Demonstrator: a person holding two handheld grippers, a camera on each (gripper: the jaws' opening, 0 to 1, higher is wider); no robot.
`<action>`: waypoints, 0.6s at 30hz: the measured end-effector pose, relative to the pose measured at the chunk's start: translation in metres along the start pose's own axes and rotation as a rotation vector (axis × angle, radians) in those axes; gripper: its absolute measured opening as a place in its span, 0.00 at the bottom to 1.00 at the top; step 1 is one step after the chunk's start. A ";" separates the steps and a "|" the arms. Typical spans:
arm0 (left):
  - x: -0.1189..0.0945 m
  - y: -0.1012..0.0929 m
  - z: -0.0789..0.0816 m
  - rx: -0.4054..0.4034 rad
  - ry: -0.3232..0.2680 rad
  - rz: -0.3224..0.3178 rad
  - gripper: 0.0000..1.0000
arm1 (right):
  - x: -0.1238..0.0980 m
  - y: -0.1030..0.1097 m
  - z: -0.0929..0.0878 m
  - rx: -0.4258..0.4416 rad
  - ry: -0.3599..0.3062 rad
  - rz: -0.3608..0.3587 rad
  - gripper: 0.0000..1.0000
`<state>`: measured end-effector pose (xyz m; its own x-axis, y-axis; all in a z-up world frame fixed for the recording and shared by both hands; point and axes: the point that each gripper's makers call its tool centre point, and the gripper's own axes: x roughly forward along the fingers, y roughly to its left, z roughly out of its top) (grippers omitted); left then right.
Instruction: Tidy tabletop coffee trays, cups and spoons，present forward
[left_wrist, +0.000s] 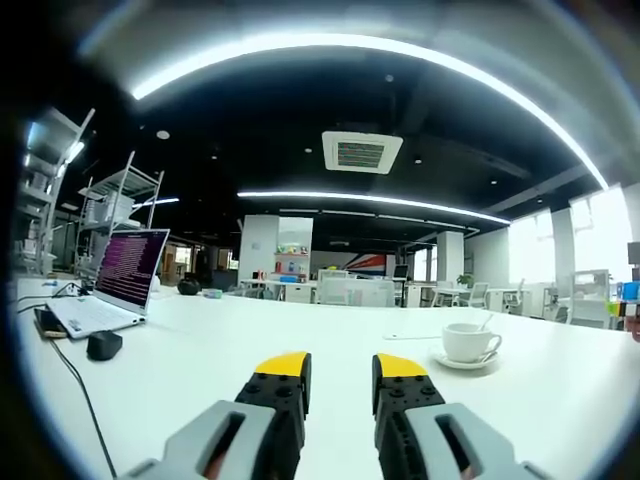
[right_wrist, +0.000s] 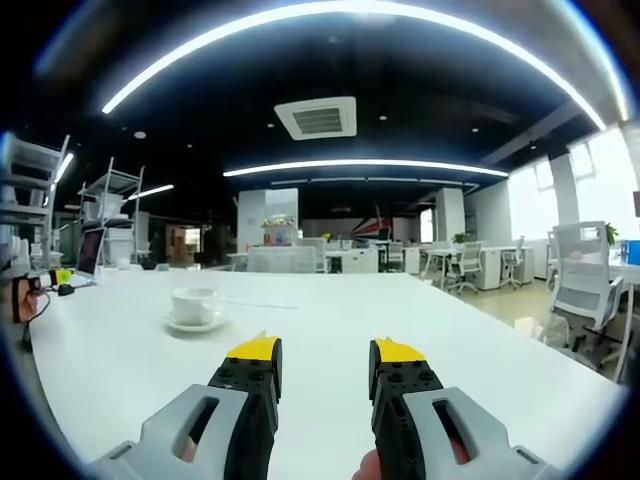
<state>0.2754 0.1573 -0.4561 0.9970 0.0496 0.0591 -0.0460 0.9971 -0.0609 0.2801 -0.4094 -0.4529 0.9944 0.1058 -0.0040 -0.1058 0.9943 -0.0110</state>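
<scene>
- You worked at a long white table (left_wrist: 300, 340) in an open office.
- A white ceramic cup (left_wrist: 470, 341) on its saucer (left_wrist: 466, 362) held a spoon (left_wrist: 486, 322).
- Your left gripper (left_wrist: 340, 368) and right gripper (right_wrist: 325, 352) had jaws apart, empty, cup ahead between them.

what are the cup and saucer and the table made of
The cup and saucer look like glazed white ceramic: smooth, opaque, softly shiny. The table seems to have a matte white laminate or painted top, plain and grainless; the material underneath can't be told.
</scene>
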 end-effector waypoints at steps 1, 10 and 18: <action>0.000 0.000 0.000 0.001 0.000 -0.001 0.26 | 0.000 0.000 0.000 0.000 0.002 0.002 0.35; 0.001 -0.001 0.004 0.002 -0.006 -0.003 0.26 | 0.000 -0.002 -0.001 -0.001 0.002 0.000 0.35; 0.001 -0.002 0.005 0.008 -0.007 -0.005 0.26 | 0.000 -0.004 0.000 -0.004 -0.002 -0.001 0.35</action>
<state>0.2767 0.1559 -0.4512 0.9968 0.0453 0.0663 -0.0418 0.9977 -0.0527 0.2808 -0.4131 -0.4531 0.9945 0.1046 -0.0019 -0.1046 0.9944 -0.0149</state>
